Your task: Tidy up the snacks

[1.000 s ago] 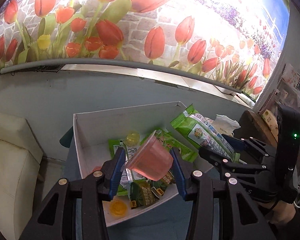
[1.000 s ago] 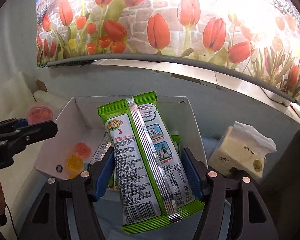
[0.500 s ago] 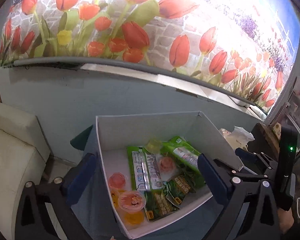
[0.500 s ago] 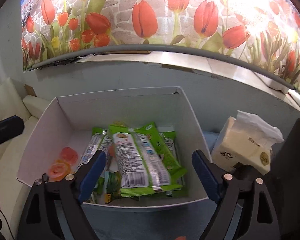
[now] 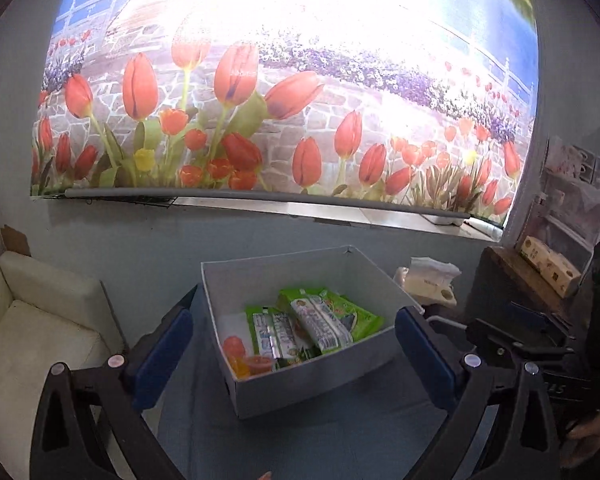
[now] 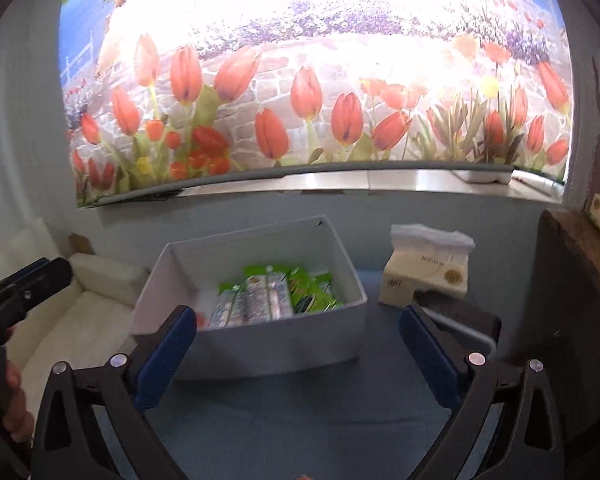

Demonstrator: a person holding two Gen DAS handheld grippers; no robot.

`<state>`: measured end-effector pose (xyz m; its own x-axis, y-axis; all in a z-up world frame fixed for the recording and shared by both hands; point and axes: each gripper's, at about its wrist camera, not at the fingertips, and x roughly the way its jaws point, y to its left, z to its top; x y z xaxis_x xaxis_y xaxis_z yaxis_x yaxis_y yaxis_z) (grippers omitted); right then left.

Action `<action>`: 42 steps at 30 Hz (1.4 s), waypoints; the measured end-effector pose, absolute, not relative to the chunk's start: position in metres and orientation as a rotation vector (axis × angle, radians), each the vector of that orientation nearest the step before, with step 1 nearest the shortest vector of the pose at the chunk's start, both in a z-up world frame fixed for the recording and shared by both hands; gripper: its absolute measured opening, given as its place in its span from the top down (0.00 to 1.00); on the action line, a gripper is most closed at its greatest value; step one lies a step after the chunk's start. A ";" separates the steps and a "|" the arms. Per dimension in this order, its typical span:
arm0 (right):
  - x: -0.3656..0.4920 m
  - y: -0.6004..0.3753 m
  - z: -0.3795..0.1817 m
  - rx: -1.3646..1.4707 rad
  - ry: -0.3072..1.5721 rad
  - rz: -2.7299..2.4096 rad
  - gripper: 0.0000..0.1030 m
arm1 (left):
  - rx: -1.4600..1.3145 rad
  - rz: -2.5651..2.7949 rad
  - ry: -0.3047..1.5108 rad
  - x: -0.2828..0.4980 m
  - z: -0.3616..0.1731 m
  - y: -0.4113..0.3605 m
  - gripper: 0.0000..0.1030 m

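Observation:
A white cardboard box (image 5: 320,376) stands on the blue tabletop; it also shows in the right wrist view (image 6: 260,340). In it lie green snack packets (image 5: 320,320) (image 6: 268,296) and red and yellow jelly cups (image 5: 248,360) at its left side. My left gripper (image 5: 296,356) is open and empty, held back from the box's near wall. My right gripper (image 6: 298,348) is open and empty, also back from the box. The right gripper's body (image 5: 512,344) shows at the right of the left wrist view, and the left gripper's body (image 6: 24,292) at the left of the right wrist view.
A tissue pack (image 6: 428,272) stands right of the box. A dark wooden cabinet (image 6: 572,300) rises at the far right. A white cushioned seat (image 5: 32,328) lies to the left. A tulip wall poster (image 5: 260,120) hangs behind.
My left gripper let go of the pink jelly cup and my right let go of the green packet; both now lie in the box. Both grippers opened and pulled back and up.

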<state>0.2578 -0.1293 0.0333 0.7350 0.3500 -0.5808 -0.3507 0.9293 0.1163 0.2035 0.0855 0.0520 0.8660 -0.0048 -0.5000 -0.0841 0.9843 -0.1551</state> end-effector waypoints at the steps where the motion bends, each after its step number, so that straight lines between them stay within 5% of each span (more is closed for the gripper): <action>1: 0.245 -0.133 0.032 0.005 0.645 0.403 0.00 | -0.165 0.045 0.527 0.190 0.052 0.079 0.00; 17: 0.060 -0.201 0.040 -0.050 0.606 0.521 0.00 | -0.191 0.003 0.600 0.035 0.054 0.009 0.00; 42: 0.054 -0.208 0.048 -0.035 0.606 0.496 0.00 | -0.175 -0.028 0.660 0.020 0.049 0.004 0.00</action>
